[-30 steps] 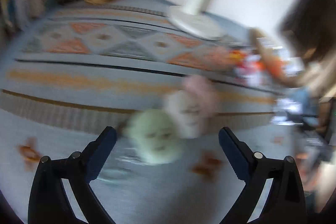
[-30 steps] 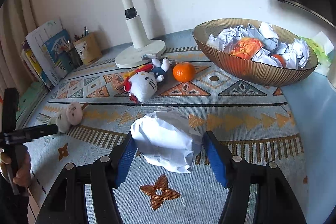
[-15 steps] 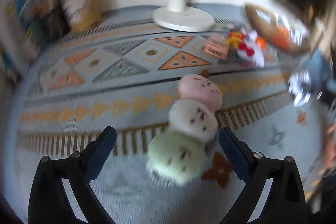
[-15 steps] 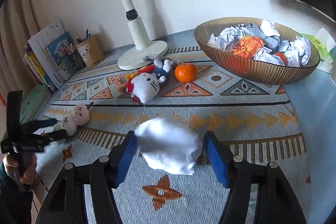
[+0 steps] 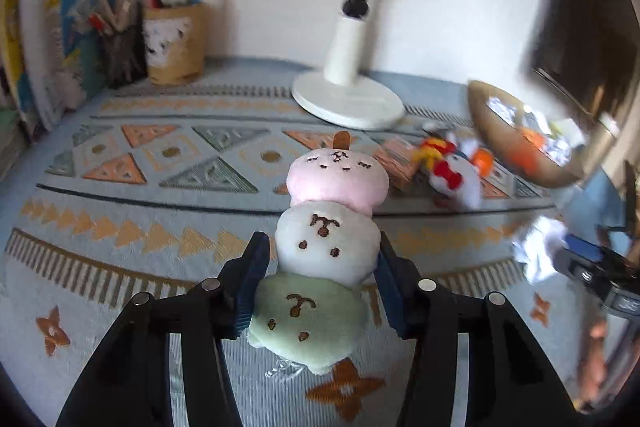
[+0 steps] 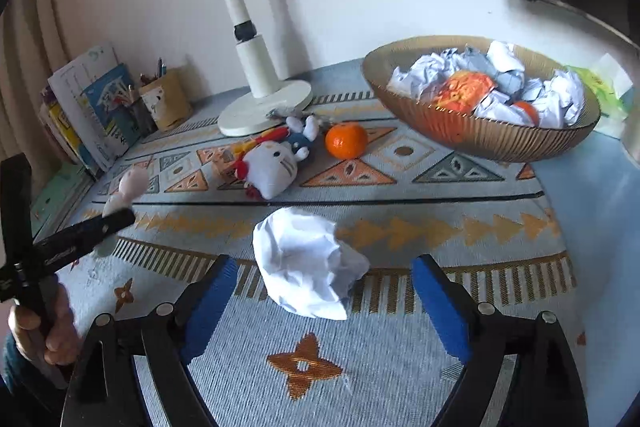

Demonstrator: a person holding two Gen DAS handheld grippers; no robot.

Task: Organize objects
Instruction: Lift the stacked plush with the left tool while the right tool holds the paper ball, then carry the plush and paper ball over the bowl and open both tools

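Both wrist views low, close, angled down at rug (image 5: 160, 227); share fan base (image 6: 264, 107), bowl (image 6: 480, 135).

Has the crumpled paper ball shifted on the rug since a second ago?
Yes. The paper ball now sits a bit toward the left pad, with a clear gap to both; the right tool is opening. Against the star motif below, it hardly travelled.

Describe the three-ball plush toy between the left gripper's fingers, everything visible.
The plush toy is three soft fabric balls in a row: pink farthest, white in the middle, green nearest, each with a brown embroidered face. A tan stick tip pokes from the pink end. The left gripper is closing, its blue pads flanking the white and green balls above the patterned rug.
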